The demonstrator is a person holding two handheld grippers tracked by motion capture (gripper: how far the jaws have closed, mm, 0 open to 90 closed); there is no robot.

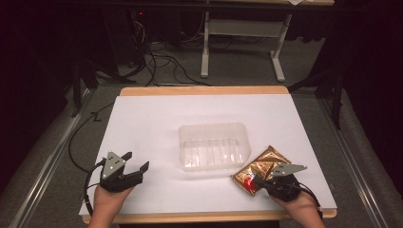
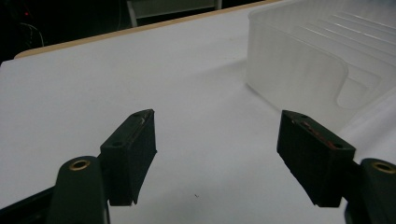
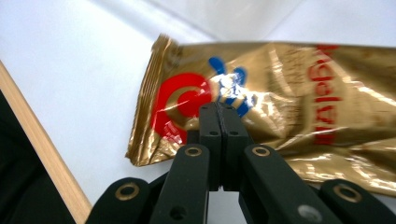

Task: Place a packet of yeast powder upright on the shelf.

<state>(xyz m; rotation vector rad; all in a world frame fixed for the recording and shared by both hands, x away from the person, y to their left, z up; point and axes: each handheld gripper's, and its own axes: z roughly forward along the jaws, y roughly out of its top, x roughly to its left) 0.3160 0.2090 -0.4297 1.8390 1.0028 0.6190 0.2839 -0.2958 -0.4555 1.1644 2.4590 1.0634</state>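
Note:
A gold foil packet (image 1: pixel 260 168) with a red mark lies on the white table right of a clear plastic container (image 1: pixel 214 145). My right gripper (image 1: pixel 257 181) is at the packet's near end. In the right gripper view its jaws are pressed together at the crinkled foil of the packet (image 3: pixel 289 107), next to the red ring, and seem to pinch it. My left gripper (image 1: pixel 135 162) sits near the table's front left, open, with nothing between its fingers (image 2: pixel 130 149). The container (image 2: pixel 317 70) is ahead and to the right of the left gripper, apart from it.
The white table top (image 1: pixel 157 118) has a wooden rim; its near edge (image 3: pixel 42 158) runs close beside the packet. Beyond the far edge stand a white table frame (image 1: pixel 242 38) and loose cables (image 1: pixel 161 61) on the floor.

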